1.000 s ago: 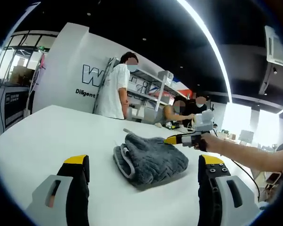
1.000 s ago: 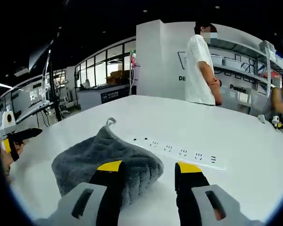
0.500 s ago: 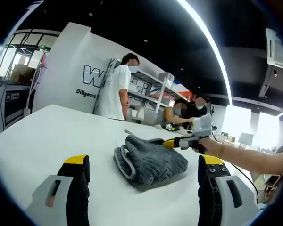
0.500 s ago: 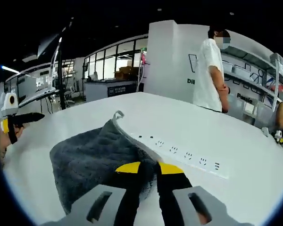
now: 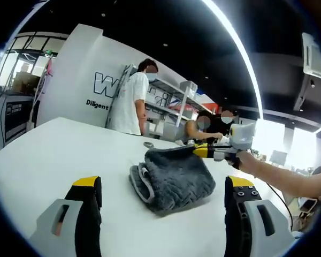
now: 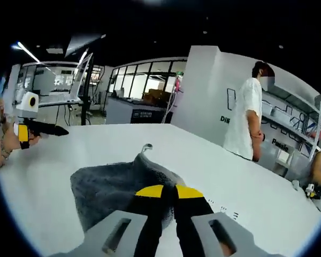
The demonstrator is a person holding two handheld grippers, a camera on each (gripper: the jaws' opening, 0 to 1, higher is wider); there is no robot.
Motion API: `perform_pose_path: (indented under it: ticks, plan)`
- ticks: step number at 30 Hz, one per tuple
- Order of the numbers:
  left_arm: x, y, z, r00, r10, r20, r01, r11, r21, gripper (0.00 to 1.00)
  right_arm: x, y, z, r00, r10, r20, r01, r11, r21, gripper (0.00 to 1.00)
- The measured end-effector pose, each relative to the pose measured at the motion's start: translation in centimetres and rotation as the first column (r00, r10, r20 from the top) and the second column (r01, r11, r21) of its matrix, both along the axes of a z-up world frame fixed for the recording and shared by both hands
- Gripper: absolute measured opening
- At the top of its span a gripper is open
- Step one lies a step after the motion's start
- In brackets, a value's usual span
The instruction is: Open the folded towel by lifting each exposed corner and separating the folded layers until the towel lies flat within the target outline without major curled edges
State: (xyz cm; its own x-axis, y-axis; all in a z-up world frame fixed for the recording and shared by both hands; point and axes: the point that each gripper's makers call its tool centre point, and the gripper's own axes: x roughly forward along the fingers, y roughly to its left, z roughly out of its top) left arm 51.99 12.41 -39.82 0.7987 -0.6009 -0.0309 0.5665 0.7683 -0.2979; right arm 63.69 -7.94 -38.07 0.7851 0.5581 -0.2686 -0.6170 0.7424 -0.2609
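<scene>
Here the folded grey ribbed terry towel (image 5: 174, 179) sits in a lump on the broad white tabletop (image 5: 48, 155), and its top layer is being peeled up. The right gripper (image 6: 168, 191) has its yellow-tipped jaws pressed together on an edge of that upper layer; in the left gripper view it comes in from the right side (image 5: 211, 152) with the cloth stretched up to it, the layer raised clear of the bundle beneath. That pinch makes sense as the way to separate one fold from the rest without dragging the whole towel. The small hanging loop (image 6: 146, 146) stands up at the lifted corner, past the jaws.

The left gripper (image 5: 163, 188) has its jaws spread wide and apart from the towel, which lies between and beyond them; it appears held ready (perhaps to pin the lower layers or take another corner).

No target outline can be made out on the tabletop. A white power strip (image 6: 224, 211) lies just beside the towel. No containers sit on the tabletop near the towel.
</scene>
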Motion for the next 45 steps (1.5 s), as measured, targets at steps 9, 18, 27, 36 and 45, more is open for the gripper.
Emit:
perform_pose_path:
  ticks: [9, 18, 27, 36, 45]
  plan:
    - [-0.5, -0.7, -0.1, 1.000, -0.016, 0.001, 0.016, 1.000, 0.007, 0.94, -3.7, 0.8, 2.3, 0.990, 0.084, 0.110, -0.088, 0.996, 0.031, 0.02]
    - [-0.2, -0.3, 0.0, 1.000, -0.006, 0.004, 0.006, 1.000, 0.021, 0.94, -9.4, 2.4, 3.8, 0.963, 0.194, 0.189, -0.204, 0.978, 0.033, 0.02]
    - [-0.5, -0.5, -0.1, 1.000, -0.005, 0.004, 0.005, 1.000, 0.024, 0.94, -13.5, 2.7, 3.5, 0.945, 0.262, 0.197, -0.275, 0.960, 0.043, 0.03]
    - [-1.2, 0.1, 0.2, 1.000, 0.015, 0.016, -0.015, 1.000, -0.007, 0.94, -17.4, 2.9, 1.0, 0.931, 0.342, 0.123, -0.352, 0.934, 0.067, 0.03]
    - [-2.1, -0.8, 0.0, 1.000, 0.019, 0.014, -0.019, 1.000, -0.021, 0.94, -21.3, 3.4, -1.6, 0.904, 0.425, 0.036, -0.427, 0.901, 0.079, 0.03]
